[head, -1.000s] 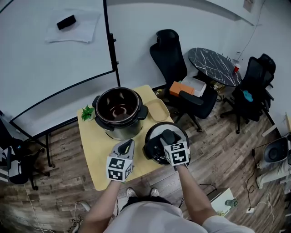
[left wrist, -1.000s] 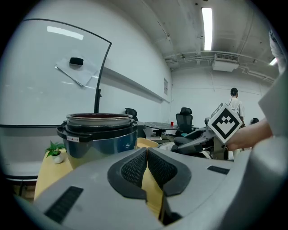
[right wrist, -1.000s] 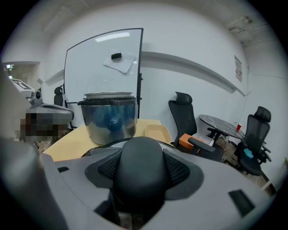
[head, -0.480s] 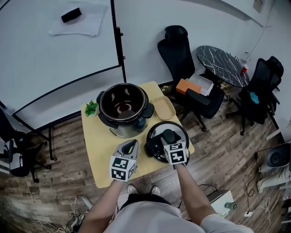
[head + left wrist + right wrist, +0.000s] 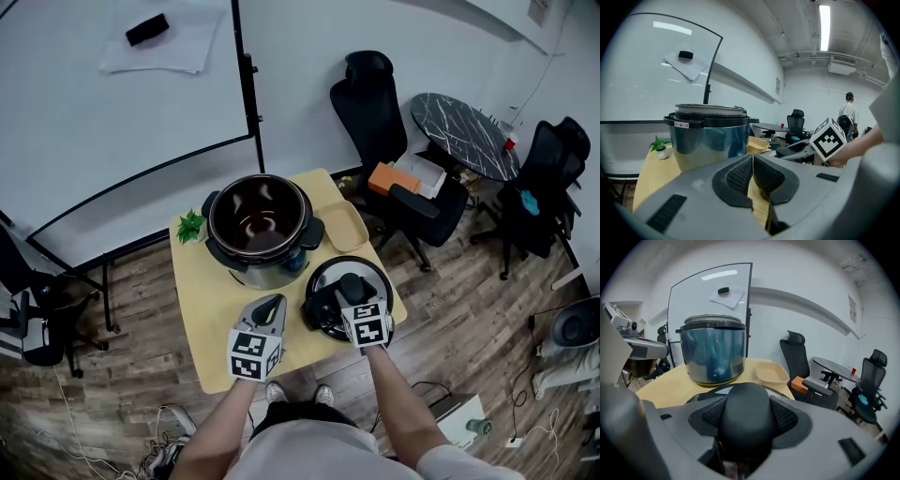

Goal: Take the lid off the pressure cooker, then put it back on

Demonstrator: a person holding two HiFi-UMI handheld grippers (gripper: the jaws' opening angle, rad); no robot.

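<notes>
Two handheld grippers work over a small yellow table (image 5: pixel 202 309), seen from above. The pressure cooker (image 5: pixel 258 274) stands open at the back of the table, its dark inner pot bare and its lid (image 5: pixel 328 272) off.

The lid lies over the table's front right corner, just beside the cooker and apart from it (whether it rests on the wood or hangs slightly above it cannot be told). The right gripper (image 5: pixel 349 286) is clamped on the lid: in the right gripper view (image 5: pixel 745 416) both ribbed pads press against the sides of the rounded black handle (image 5: pixel 745 404) at the lid's centre, and a sliver of the lid's pale top (image 5: pixel 719 391) shows beyond it. The cooker (image 5: pixel 712 359) stands further back in that view, upright, with a shallow beige tray (image 5: pixel 772 373) to its right.

The left gripper (image 5: pixel 270 305) is held above the front of the table, left of the lid and near the cooker's front. In its own view (image 5: pixel 752 173) the jaws are pressed together at the tips with nothing between them, and the cooker (image 5: pixel 710 136) rises just ahead.

A small green plant (image 5: pixel 190 227) sits at the cooker's left, near the table's back edge. The tray (image 5: pixel 343 225) lies at the cooker's right.
</notes>
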